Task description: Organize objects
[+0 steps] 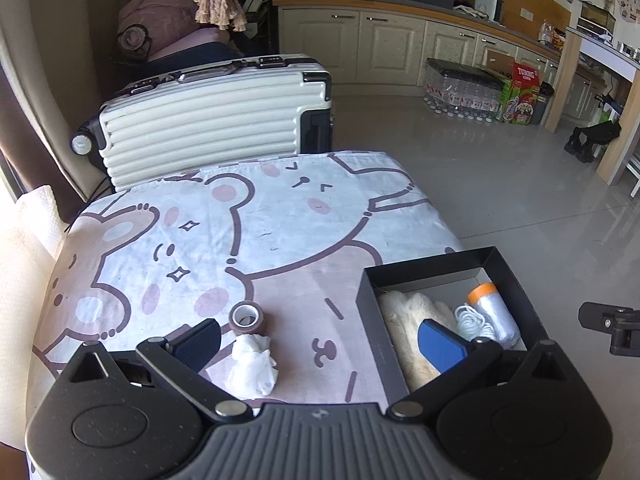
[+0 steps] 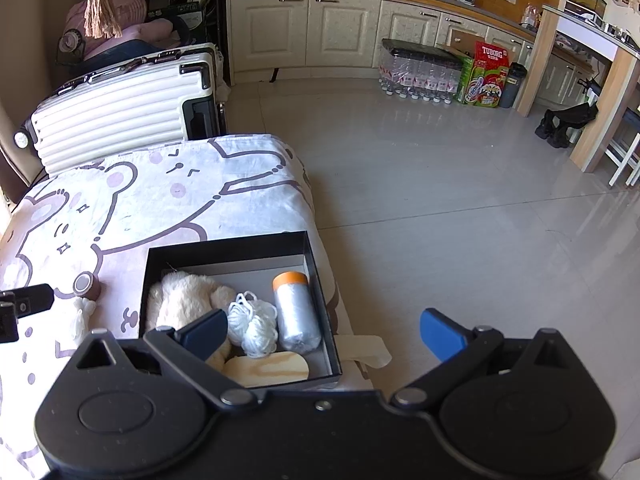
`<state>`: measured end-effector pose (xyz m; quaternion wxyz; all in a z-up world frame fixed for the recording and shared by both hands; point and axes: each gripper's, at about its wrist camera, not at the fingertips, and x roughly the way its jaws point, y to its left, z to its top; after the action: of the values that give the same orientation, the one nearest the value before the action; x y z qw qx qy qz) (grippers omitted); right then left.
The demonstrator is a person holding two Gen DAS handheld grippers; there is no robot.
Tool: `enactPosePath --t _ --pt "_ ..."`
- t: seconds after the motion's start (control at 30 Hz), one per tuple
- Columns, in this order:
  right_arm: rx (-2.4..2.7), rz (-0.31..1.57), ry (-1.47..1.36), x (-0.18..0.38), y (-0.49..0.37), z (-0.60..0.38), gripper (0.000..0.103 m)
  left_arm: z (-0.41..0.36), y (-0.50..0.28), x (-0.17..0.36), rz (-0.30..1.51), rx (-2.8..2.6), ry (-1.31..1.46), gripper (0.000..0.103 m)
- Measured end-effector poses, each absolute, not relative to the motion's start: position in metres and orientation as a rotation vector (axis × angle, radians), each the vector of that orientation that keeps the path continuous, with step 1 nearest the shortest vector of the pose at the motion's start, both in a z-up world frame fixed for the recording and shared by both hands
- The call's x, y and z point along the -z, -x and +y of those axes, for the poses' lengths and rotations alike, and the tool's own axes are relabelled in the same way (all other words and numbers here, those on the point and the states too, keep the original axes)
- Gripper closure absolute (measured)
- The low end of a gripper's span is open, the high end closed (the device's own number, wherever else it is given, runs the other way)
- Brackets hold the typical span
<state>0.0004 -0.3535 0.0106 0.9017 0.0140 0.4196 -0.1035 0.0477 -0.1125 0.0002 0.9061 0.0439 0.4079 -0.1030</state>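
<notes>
A black open box point(image 1: 424, 270) point(image 2: 224, 250) sits at the right edge of a table under a bear-print cloth point(image 1: 224, 240) point(image 2: 120, 208). Inside lie a white fluffy toy point(image 2: 180, 300), a bundle of white string point(image 2: 252, 326), a silver roll with an orange cap point(image 2: 294, 312) and a wooden piece point(image 2: 268, 368). Left of the box stand a brown tape roll point(image 1: 246, 316) point(image 2: 86, 284) and a crumpled white wad point(image 1: 254, 364). My left gripper point(image 1: 320, 344) is open above the cloth. My right gripper point(image 2: 324, 334) hangs open over the box's right side.
A white ribbed suitcase point(image 1: 208, 120) stands behind the table. Cream cabinets point(image 2: 320, 32), a pack of water bottles point(image 2: 416, 72) and a green carton point(image 2: 484, 80) line the far wall. Grey tiled floor point(image 2: 440, 200) spreads to the right. A paper towel roll point(image 1: 28, 248) is at left.
</notes>
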Motion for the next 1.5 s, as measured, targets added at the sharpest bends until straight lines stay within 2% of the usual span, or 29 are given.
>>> enactPosePath --t 0.77,1.23,1.27,1.33,1.5 --pt "0.061 0.879 0.024 -0.009 -0.039 -0.252 0.000 -0.001 -0.047 -0.007 0.828 0.028 -0.010 0.000" --pt "-0.013 0.880 -0.055 -0.011 -0.052 -0.226 0.000 0.032 -0.049 -0.012 0.762 -0.041 0.040 0.002" --pt "-0.024 0.885 -0.061 -0.010 -0.053 -0.224 0.001 0.033 -0.050 -0.012 0.761 -0.042 0.045 0.003" --pt "-0.053 0.903 -0.065 -0.006 -0.057 -0.217 0.008 0.036 -0.052 -0.011 0.759 -0.041 0.053 0.006" --pt "-0.112 0.930 -0.059 0.002 -0.067 -0.199 0.010 0.038 -0.059 -0.007 0.750 -0.023 0.054 0.011"
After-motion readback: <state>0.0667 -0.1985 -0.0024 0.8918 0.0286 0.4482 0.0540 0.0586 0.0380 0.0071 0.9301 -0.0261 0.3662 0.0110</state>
